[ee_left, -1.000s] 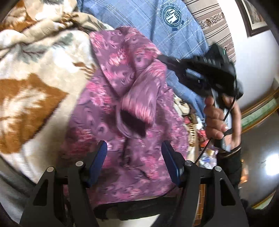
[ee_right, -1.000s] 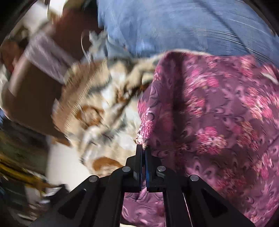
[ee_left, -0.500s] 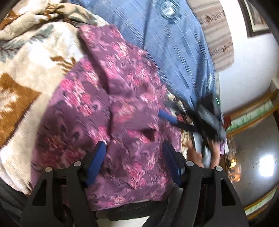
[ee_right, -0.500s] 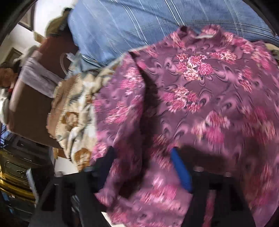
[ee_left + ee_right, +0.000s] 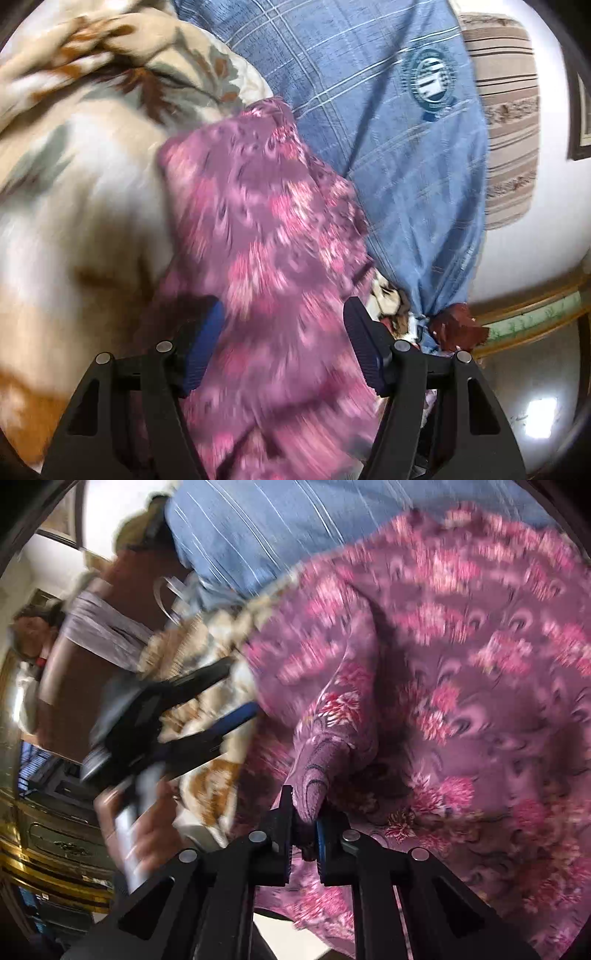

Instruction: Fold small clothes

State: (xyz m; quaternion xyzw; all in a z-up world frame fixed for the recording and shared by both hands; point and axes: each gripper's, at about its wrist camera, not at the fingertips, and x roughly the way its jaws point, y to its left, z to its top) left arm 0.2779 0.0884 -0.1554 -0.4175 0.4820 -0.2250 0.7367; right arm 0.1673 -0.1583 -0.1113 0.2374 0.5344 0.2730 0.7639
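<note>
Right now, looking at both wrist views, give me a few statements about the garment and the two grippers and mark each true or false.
1. The right gripper is clamped on a fold of the purple garment. True; its jaws have just closed on it.
2. The left gripper is shut. False: its jaws stand apart, with the garment lying between them.
3. The garment is plain white. False: it is purple with pink flowers.
4. A blue cloth lies beyond the garment. True.
5. A floral blanket lies under the garment. True.
</note>
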